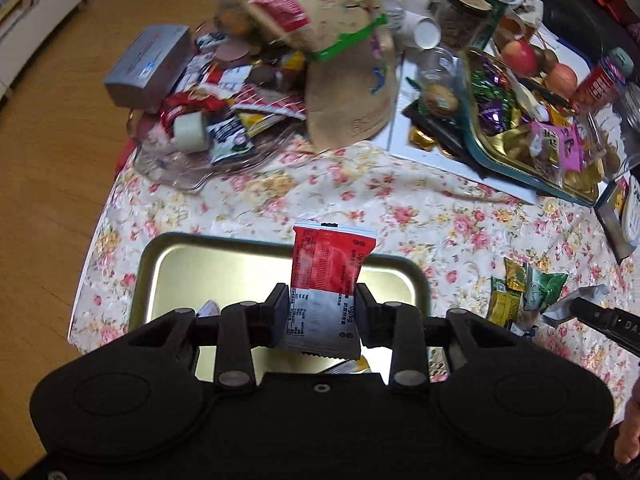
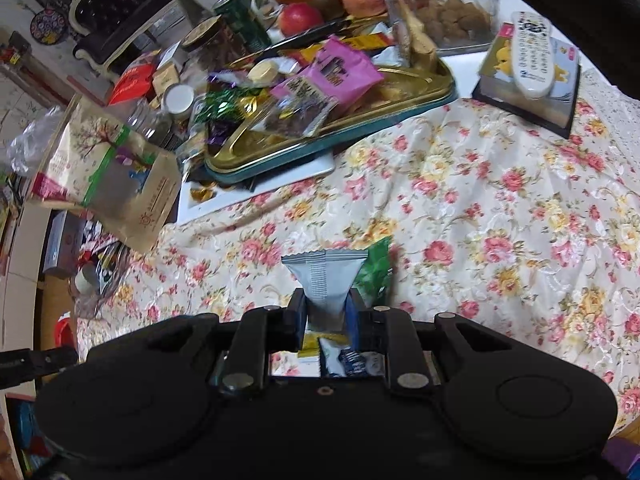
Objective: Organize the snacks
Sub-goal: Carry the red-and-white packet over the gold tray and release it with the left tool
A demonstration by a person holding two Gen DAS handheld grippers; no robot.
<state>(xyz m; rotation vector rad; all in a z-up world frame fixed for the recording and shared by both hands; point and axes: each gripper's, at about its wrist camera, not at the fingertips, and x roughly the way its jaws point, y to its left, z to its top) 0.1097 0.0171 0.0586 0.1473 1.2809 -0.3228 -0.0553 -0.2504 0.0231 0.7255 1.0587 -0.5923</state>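
Snacks everywhere on this table, mostly crinkly foil and plastic wrappers. The left gripper (image 1: 322, 312) is clamped on a red-and-white snack packet (image 1: 328, 288), a flat glossy pillow pouch with zigzag-cut ends, held upright over the shiny metal tray (image 1: 144, 276). That tray is a rounded rectangle with a dark rim and a mirror-like gold floor, sitting on the floral tablecloth (image 1: 400, 208), which looks satiny and slightly wrinkled. A couple of wrappers already lie in the tray, mostly hidden under the gripper.

The right gripper (image 2: 326, 316) is pinched tight on a silver-grey packet (image 2: 324, 280), foil-like with a ribbed seal down the middle and a serrated top edge; the squeeze crumples it into a funnel shape. Just beside it lies a green wrapper (image 2: 376, 272), and a yellow and a blue-white one show through the gap below the fingers.

Further back there's a gold oval tin tray (image 2: 400, 100) with a teal rim, piled with a pink pouch (image 2: 340, 68) and twisted metallic candies. A kraft paper bag (image 2: 120, 172) with a green strip leans near it, and a white remote (image 2: 532, 52) rests on a small boxy book.
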